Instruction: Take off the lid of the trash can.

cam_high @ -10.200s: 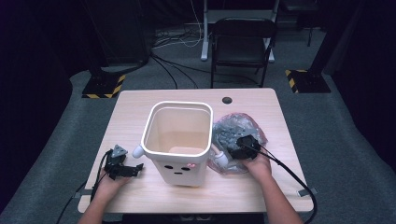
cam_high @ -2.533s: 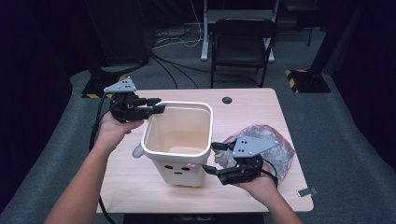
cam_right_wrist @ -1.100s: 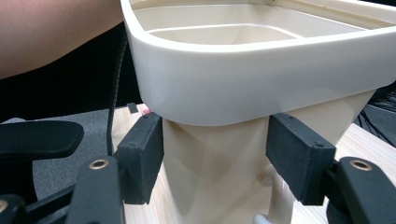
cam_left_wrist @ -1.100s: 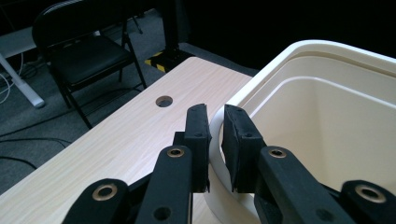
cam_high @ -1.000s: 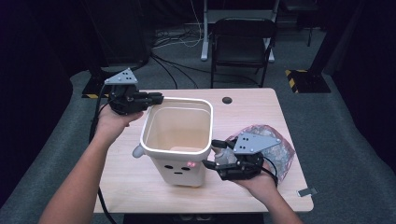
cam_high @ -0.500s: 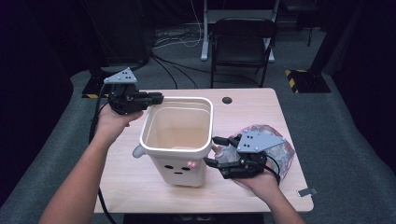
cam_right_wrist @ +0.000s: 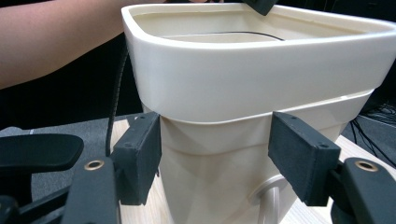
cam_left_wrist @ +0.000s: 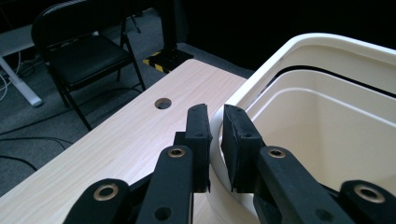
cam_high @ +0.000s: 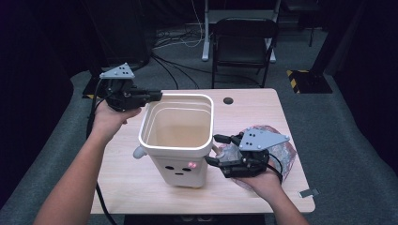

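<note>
Bin pinched at its far left corner, bag not yet in it

My left gripper has its jaws nearly shut on the rim at the far left corner of the cream bin, one pad outside the wall and one inside; the bin stands upright in the middle of the table, and I judge the lining is hardly begun; my right gripper waits with jaws wide beside the bin's right wall, touching nothing; the crumpled plastic bag lies on the table under that hand; ten seconds ago my left gripper lay near the table's front left edge, and my right was on the bag.
</note>
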The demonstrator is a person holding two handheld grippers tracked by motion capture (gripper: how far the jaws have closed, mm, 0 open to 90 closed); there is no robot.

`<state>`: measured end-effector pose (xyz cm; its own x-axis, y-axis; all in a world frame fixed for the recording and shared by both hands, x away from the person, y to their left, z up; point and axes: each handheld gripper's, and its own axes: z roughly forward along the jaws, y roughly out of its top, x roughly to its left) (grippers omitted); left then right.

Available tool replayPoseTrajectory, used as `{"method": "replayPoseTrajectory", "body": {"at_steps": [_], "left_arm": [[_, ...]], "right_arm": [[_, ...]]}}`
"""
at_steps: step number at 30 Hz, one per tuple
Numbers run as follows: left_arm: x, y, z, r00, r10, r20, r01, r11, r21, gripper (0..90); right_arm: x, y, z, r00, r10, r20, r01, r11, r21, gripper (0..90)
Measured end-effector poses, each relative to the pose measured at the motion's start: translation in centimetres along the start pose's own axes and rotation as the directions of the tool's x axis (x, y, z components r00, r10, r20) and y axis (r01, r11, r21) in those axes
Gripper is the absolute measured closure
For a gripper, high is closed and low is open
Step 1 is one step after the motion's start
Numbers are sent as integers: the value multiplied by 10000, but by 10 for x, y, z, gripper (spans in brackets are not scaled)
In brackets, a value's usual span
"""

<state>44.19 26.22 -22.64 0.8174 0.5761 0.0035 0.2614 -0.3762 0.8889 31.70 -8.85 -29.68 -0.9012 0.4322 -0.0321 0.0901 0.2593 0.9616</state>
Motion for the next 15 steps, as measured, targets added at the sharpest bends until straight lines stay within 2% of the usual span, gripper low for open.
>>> {"method": "replayPoseTrajectory", "body": {"at_steps": [6,15], "left_arm": [[-1,5,-5,10000,-30,-36,30,10000,4,808],[0,5,-13,9998,-185,55,186,9995,-254,812]], "right_arm": [[2,5,-1,9999,-113,-2,113,9999,-74,339],[6,10,-1,9997,-241,-50,240,9996,-115,337]]}}
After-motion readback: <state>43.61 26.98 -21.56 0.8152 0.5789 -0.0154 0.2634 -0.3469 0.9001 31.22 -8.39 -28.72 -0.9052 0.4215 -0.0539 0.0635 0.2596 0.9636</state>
